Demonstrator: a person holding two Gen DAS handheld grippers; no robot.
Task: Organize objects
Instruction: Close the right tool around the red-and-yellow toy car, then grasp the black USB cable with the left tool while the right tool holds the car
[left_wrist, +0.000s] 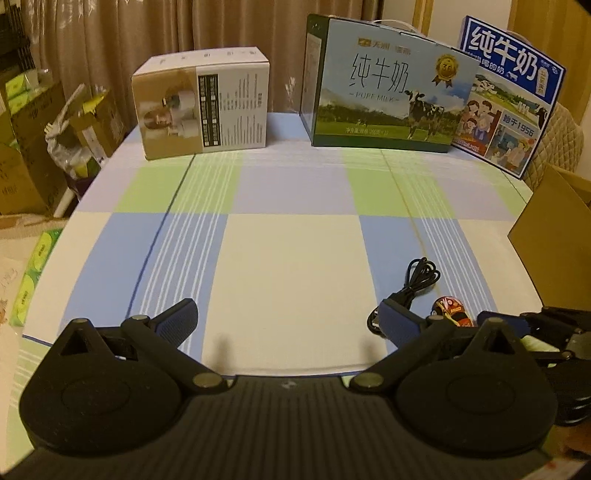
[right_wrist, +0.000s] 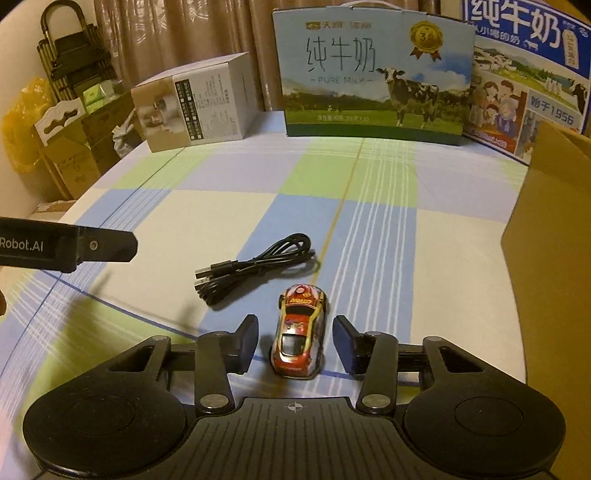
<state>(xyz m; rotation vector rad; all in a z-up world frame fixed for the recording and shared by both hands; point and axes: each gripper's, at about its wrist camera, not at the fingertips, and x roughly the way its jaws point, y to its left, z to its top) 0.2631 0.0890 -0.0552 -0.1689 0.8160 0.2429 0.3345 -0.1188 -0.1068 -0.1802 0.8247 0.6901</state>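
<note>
Straddling the toy car (right_wrist: 298, 334) at six o'clock on the tabletop (right_wrist: 207, 221), the right gripper (right_wrist: 295, 341) has jaws narrow, not touching it; next, squeeze and lift. Left gripper (left_wrist: 291, 325) gapes empty.

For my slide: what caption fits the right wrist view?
Right hand-held gripper straddles a toy car, pads not touching, cable beyond.

The left tool (left_wrist: 284, 325) hangs spread wide over the checked table (left_wrist: 288, 266), nothing between its fingers. At three o'clock lie a black cable (left_wrist: 419, 278) and toy car (left_wrist: 452, 314).
</note>
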